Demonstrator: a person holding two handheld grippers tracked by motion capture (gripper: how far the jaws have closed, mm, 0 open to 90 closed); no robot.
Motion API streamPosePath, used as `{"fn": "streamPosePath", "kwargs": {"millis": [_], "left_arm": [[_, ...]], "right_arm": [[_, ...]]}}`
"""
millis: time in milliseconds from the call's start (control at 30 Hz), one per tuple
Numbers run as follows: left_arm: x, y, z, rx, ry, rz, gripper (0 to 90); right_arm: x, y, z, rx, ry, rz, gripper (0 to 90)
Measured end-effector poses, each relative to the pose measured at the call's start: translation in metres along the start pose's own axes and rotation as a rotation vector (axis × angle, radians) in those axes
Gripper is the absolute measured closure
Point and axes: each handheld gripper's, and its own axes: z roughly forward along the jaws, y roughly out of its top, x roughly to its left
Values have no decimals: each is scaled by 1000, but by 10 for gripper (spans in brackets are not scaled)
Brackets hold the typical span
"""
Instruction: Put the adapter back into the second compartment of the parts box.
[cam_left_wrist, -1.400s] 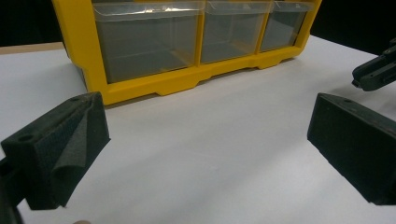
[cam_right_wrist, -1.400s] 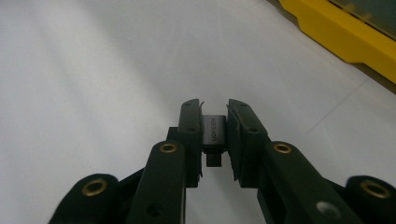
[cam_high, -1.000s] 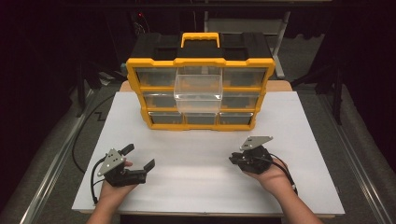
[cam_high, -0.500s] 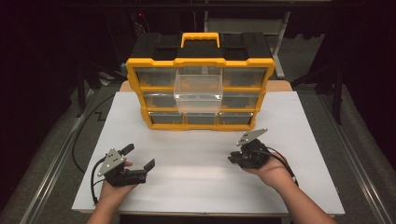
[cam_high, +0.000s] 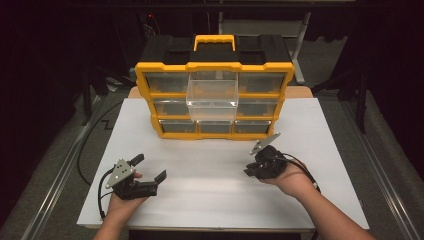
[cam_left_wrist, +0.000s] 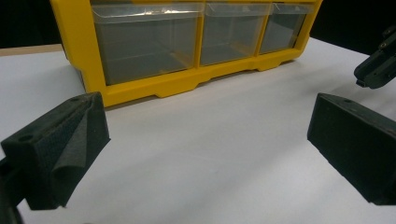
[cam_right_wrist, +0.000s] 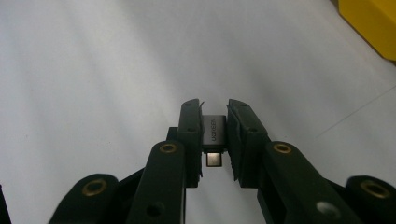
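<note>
Adapter (cam_right_wrist: 214, 135) sits clenched in my right gripper (cam_right_wrist: 214, 140); a slack squeeze could drop it short of the far drawer (cam_high: 212, 93).

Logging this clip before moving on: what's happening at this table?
A person holds a claw in each hand over a white table. The right claw is shut on a small dark grey adapter plug. The left claw rests open, holding nothing. Behind stands a yellow drawer organiser with one clear plastic drawer pulled out.
</note>
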Motion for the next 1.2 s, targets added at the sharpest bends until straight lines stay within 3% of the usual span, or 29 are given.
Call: {"fn": "streamPosePath", "kwargs": {"millis": [1200], "left_arm": [[-2, 0, -1, 0, -13, 0, 2]], "right_arm": [[-9, 16, -6, 191, 73, -59, 775]]}}
